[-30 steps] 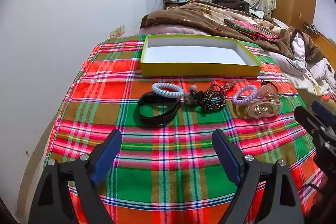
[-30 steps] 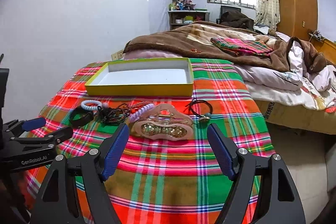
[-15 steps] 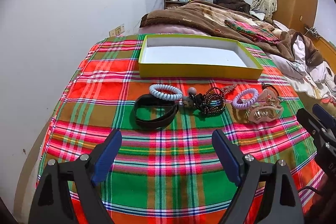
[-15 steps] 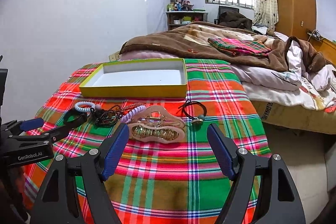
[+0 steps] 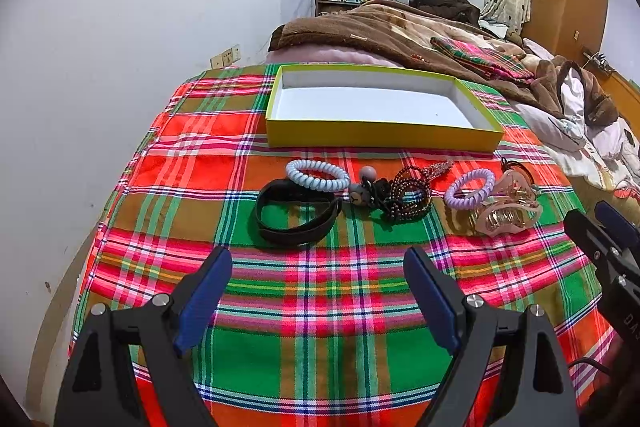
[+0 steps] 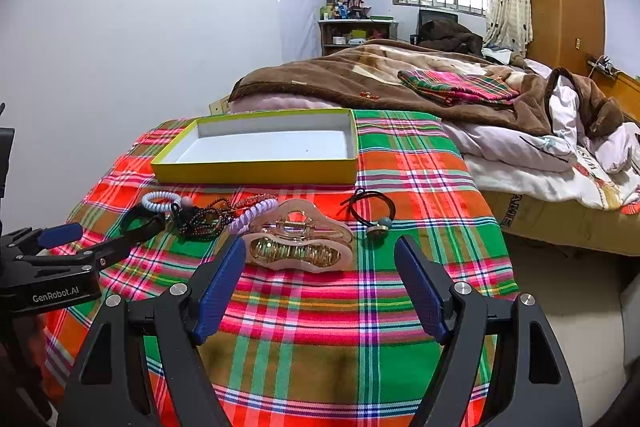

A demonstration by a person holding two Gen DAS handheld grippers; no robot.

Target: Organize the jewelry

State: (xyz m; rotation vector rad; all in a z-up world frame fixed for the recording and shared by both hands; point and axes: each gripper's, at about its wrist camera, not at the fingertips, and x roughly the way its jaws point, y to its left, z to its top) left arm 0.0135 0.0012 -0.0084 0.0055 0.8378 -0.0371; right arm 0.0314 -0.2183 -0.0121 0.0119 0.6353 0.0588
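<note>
while both claws hang wide and empty over the plaid cloth (image 5: 320, 307), nothing lifted yet. left gripper (image 5: 318, 281) just short of the black band (image 5: 296, 215); right gripper (image 6: 320, 273) just short of the pink hair claw (image 6: 300, 243). yellow box (image 5: 380, 137) bare, beyond the row. likely snags: pale blue coil (image 5: 318, 175) touching the band, lilac coil (image 6: 252, 213) against the clip, bead strands (image 5: 406, 197) tangled close, so easy to drag a neighbour along.

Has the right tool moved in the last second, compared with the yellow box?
Yes. In the right wrist view, the yellow box sits lower and larger than before, so the right tool rose slightly and tilted toward it.
</note>
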